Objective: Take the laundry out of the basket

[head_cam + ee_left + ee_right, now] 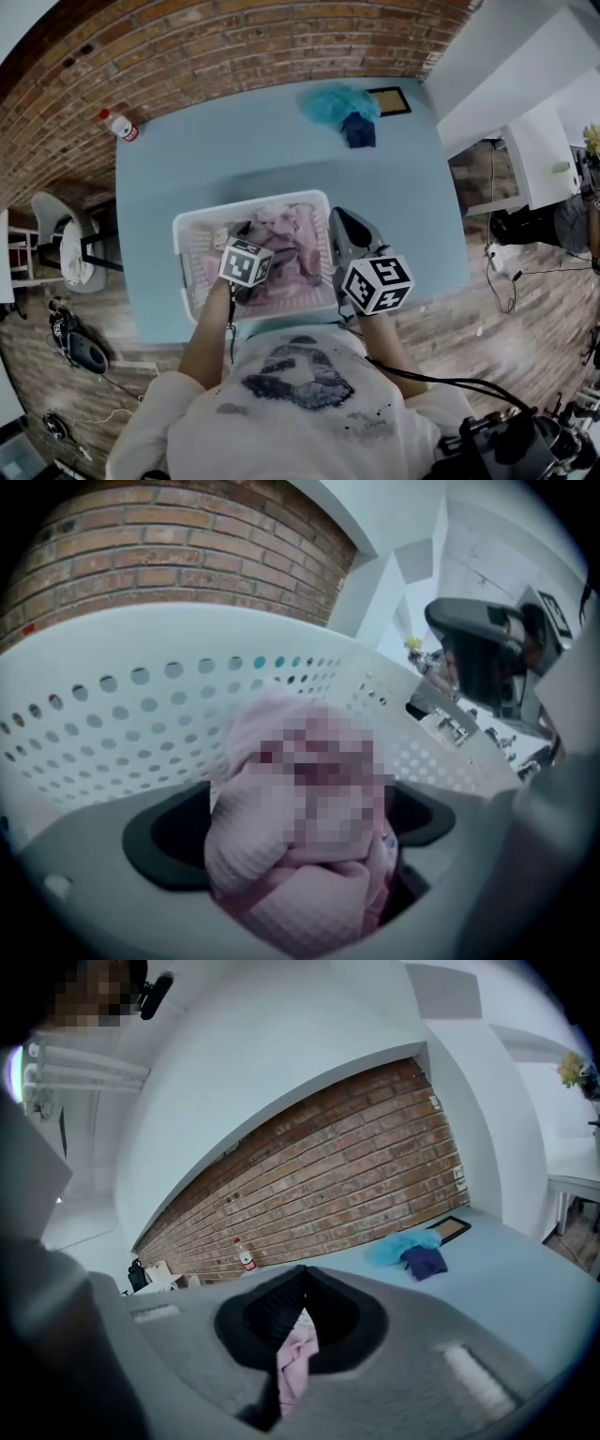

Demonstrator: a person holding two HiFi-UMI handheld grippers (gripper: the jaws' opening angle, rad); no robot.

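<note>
At the near edge of the table (234, 141), a person works two hand-held grippers over a white perforated basket (187, 253). The left gripper (295, 822) is angled down inside the basket, its jaws spread wide on either side of a bunched pink waffle-knit garment (281, 874). The pads do not appear to press on it yet, a stance that looks like the set-up for a grab. Just right of the basket's right wall, the right gripper (300, 1309) points nearly level across the table, jaws clenched on a strip of pink fabric (295, 1358) that hangs below them, apparently a piece held clear of the pile. More pale laundry fills the basket. Farther back and to the right, a teal garment (333, 101) and a dark blue garment (358, 129) lie touching on the tabletop, seemingly the drop-off spot. A bottle (120, 126) stands at the far left corner, before the brick wall (234, 47).
</note>
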